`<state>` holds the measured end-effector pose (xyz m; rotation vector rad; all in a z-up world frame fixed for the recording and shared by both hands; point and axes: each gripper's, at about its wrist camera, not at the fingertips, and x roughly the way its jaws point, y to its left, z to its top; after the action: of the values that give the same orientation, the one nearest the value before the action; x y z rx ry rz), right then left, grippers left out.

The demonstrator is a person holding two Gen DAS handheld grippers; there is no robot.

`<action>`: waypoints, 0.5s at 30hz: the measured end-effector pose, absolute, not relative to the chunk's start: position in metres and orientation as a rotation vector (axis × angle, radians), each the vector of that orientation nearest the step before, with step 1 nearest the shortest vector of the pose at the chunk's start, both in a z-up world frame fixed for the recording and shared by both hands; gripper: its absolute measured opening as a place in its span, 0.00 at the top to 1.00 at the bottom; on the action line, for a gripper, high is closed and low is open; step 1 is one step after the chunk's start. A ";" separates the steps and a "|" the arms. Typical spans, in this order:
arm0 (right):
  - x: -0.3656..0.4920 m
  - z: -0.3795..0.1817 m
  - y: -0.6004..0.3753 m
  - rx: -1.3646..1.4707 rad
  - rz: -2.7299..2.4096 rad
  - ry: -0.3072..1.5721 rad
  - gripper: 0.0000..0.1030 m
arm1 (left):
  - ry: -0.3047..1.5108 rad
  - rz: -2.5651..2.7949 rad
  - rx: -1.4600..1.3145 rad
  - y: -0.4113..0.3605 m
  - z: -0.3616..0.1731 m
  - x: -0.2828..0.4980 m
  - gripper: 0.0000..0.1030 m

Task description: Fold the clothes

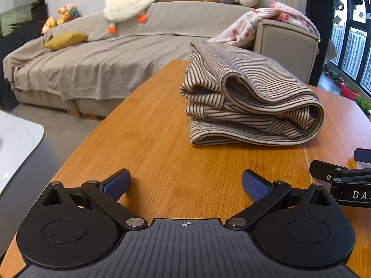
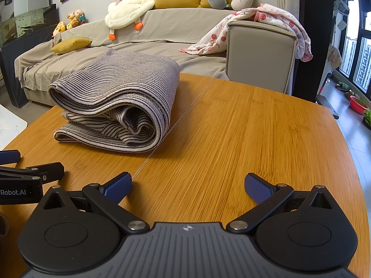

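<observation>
A brown-and-cream striped garment (image 1: 250, 102) lies folded in a thick bundle on the wooden table (image 1: 150, 143). In the right wrist view the garment (image 2: 116, 97) sits to the left on the table (image 2: 255, 134). My left gripper (image 1: 186, 184) is open and empty, low over the table, a short way in front of the bundle. My right gripper (image 2: 187, 185) is open and empty, right of the bundle. Each gripper shows at the edge of the other's view: the right one (image 1: 343, 178), the left one (image 2: 25, 176).
A grey-covered sofa (image 1: 104, 64) stands behind the table with yellow cushions, a plush goose (image 1: 129, 0) and a floral blanket (image 2: 255, 27) over its armrest. A white counter (image 1: 16, 143) is at the left. Windows and a red basin (image 2: 358, 104) are at the right.
</observation>
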<state>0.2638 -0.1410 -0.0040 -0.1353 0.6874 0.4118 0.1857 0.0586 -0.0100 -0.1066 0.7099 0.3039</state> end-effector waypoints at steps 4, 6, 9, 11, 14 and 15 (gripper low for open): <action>0.266 -0.004 -0.139 -0.141 0.425 0.686 0.00 | 0.710 0.307 -0.105 0.058 -0.010 0.186 0.00; 0.266 -0.004 -0.138 -0.142 0.428 0.686 0.00 | 0.709 0.307 -0.105 0.058 -0.010 0.186 0.00; 0.266 -0.004 -0.138 -0.142 0.428 0.685 0.00 | 0.709 0.306 -0.105 0.057 -0.010 0.185 0.00; 0.266 -0.004 -0.138 -0.142 0.428 0.685 0.00 | 0.710 0.305 -0.105 0.057 -0.010 0.184 0.00; 0.267 -0.004 -0.138 -0.142 0.428 0.686 0.00 | 0.711 0.302 -0.105 0.057 -0.009 0.184 0.00; 0.266 -0.004 -0.138 -0.142 0.428 0.685 0.00 | 0.711 0.302 -0.105 0.057 -0.009 0.184 0.00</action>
<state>0.2664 -0.1379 -0.0042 -0.1424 0.6854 0.4282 0.1839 0.0572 -0.0091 -0.1053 0.7113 0.3024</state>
